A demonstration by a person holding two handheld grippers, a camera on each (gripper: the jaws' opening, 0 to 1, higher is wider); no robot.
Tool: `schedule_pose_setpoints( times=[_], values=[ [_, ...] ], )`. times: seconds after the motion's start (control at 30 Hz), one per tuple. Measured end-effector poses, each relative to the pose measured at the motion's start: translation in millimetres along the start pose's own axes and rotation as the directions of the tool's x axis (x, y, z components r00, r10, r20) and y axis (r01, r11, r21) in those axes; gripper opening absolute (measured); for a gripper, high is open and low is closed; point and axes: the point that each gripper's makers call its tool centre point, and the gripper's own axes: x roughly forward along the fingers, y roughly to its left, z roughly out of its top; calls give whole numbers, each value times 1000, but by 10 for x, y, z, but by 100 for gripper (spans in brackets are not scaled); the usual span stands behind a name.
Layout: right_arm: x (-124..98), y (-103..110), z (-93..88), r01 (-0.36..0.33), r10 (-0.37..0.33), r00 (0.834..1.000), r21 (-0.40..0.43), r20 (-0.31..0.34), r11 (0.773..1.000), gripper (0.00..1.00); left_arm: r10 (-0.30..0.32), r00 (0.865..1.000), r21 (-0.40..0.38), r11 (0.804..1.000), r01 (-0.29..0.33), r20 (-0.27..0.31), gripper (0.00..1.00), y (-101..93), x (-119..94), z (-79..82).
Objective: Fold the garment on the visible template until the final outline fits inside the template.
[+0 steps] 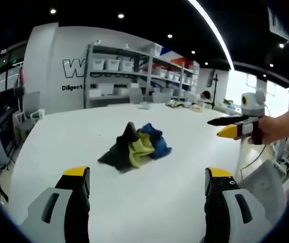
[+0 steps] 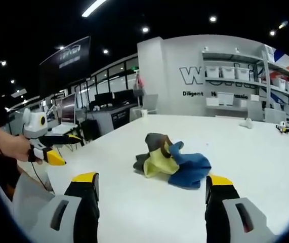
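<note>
White table fills the lower half of both views, and on it, near the middle, lies a crumpled garment in black, yellow and blue, bunched into a small heap rather than spread flat. No template outline can be made out on the table surface in either view.

From the left gripper view the black part of the garment faces the camera and rises to a small peak, with the blue at the far right. The right gripper view shows the other side: the blue part lies nearest, the yellow in the middle, the dark part behind. The left gripper view also takes in the right gripper coming in from the right, held in a hand above the table edge; the right gripper view shows the left gripper at its left, also held in a hand, off the table's near corner.

Each view's own jaws stand wide apart at the bottom, black with yellow tips, and hold nothing. They hang short of the garment and do not touch it. Seen from across the table, each gripper's jaws likewise close on nothing.

Grey shelves with white bins stand against the back wall. Large letters on that wall begin with "W", the rest hidden by the shelves; a smaller line beneath starts "Diligent", and the words after it are too broken up to read.
</note>
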Motion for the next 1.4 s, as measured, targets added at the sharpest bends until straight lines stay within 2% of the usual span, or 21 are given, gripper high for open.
schedule_pose_setpoints(
  times=[0.2,0.47,0.63,0.87,1.4],
  values=[
    [-7,113,5,9,-9,1000,-13,2,1000,83,-34,999,18,999,34,7,95,-15,-37,26],
    [43,98,56,18,-18,1000,-10,12,1000,80,-72,997,39,997,72,-9,94,-60,6,9],
    [154,4,34,10,-10,1000,-4,12,1000,78,-61,998,31,998,62,-19,94,-6,79,-4],
    [264,-91,34,-20,20,1000,-2,4,1000,70,-59,998,38,997,60,-29,93,19,207,49],
    [627,-376,107,-40,40,999,-21,-14,999,61,-48,998,19,999,49,-48,92,78,473,58]
  ],
)
